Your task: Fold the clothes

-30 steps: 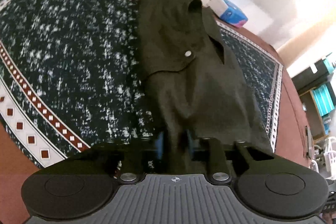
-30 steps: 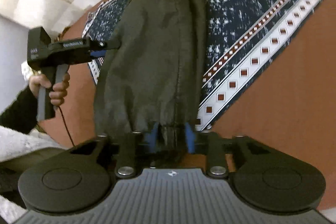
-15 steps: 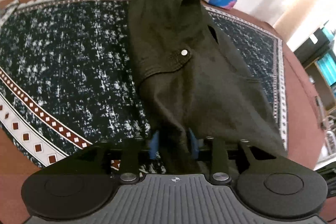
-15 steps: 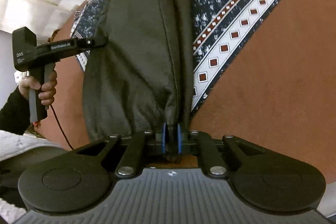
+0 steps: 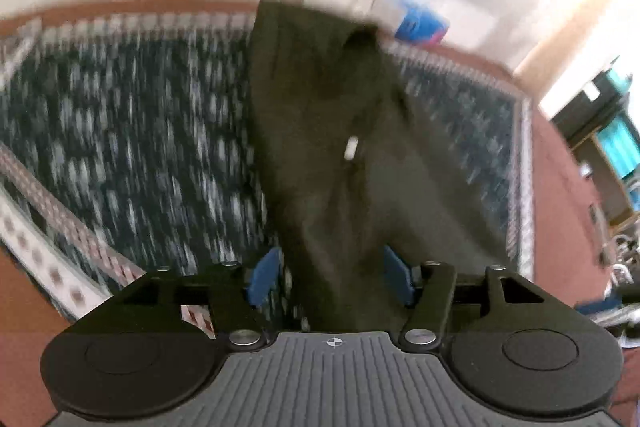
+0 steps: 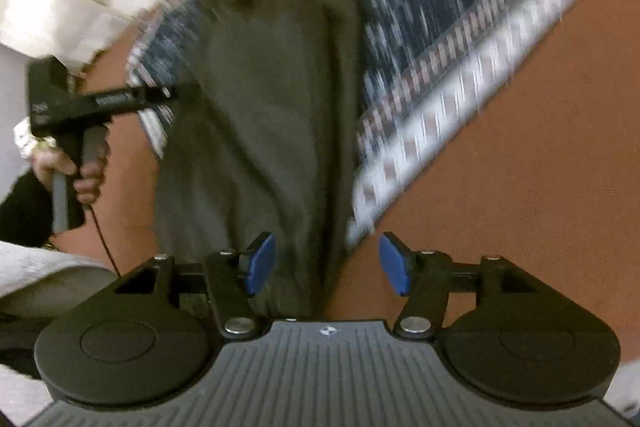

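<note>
Both grippers have opened since half a second ago, when they were pinching the hem of the dark green shirt [image 5: 320, 131]. Now the left gripper [image 5: 328, 273] has its blue pads wide apart, with the cloth loose between them. On the right gripper [image 6: 327, 265] the pads are also spread, and the shirt [image 6: 272, 115] passes near the pad at 9 o'clock. It stretches toward 12 o'clock over the patterned cloth [image 5: 132, 131]. Its collar is far. Both views are blurred. A blue box [image 5: 420, 25] sits at 1 o'clock.
</note>
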Motion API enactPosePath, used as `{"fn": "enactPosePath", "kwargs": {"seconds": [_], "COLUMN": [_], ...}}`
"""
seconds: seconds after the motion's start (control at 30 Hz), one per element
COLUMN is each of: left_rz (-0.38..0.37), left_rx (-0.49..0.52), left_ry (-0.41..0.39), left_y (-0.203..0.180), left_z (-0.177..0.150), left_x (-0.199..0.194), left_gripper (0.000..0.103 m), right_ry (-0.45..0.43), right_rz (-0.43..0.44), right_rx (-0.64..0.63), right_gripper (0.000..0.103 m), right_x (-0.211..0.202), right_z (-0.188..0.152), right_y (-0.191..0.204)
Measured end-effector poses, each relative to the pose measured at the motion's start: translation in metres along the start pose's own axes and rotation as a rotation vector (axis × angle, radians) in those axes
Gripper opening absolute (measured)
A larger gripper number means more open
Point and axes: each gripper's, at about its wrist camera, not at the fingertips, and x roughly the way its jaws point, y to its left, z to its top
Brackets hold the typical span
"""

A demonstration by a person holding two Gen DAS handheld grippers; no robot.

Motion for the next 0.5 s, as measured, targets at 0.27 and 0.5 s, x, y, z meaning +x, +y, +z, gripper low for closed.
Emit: {"fn": "enactPosePath", "kwargs": {"seconds": [0.27, 0.5], "left_rz": [0.045, 0.112], "left_rx": [0.165, 0.188], "left_ry": [-0.155, -0.123], "left_y": [-0.008, -0.002], "left_z": [0.091, 0.151], "left_x": [-0.036, 0.007], "left_gripper": [0.08, 0.082], "right_ry": [-0.1, -0.087], "right_rz": [-0.048, -0.08], "right_rx": [-0.327, -0.534], "right_gripper": [0.069, 0.073], "right_x": [-0.077, -0.07], "right_z": [0.121, 0.228], "right_y": [0.059, 0.099]}}
